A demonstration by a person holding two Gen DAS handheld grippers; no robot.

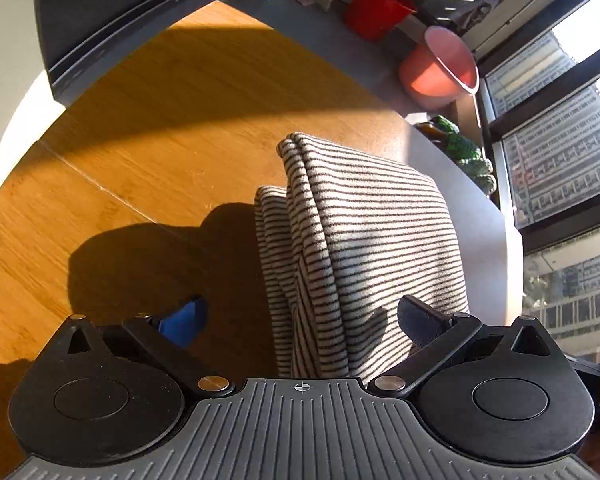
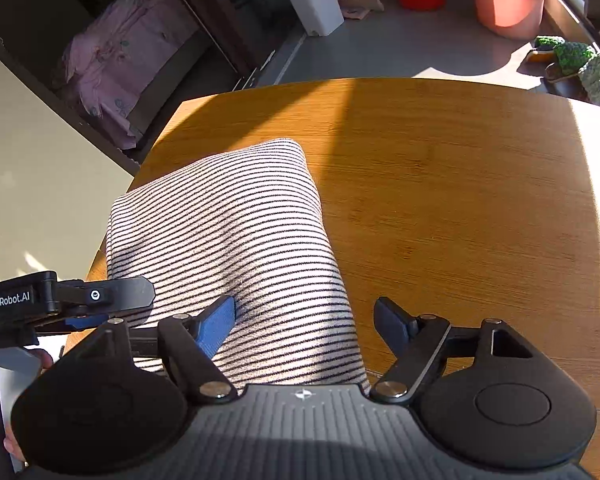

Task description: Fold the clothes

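I have both claws spread wide, gripping nothing. The folded striped garment lies on the table directly ahead of my right claw, running between its fingers. My left claw straddles the garment's layered edge, probably so I can square the stack or pinch it for another fold.

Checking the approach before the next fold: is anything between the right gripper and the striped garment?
Nothing visible. The right gripper is open right over the garment, one finger already over the cloth.
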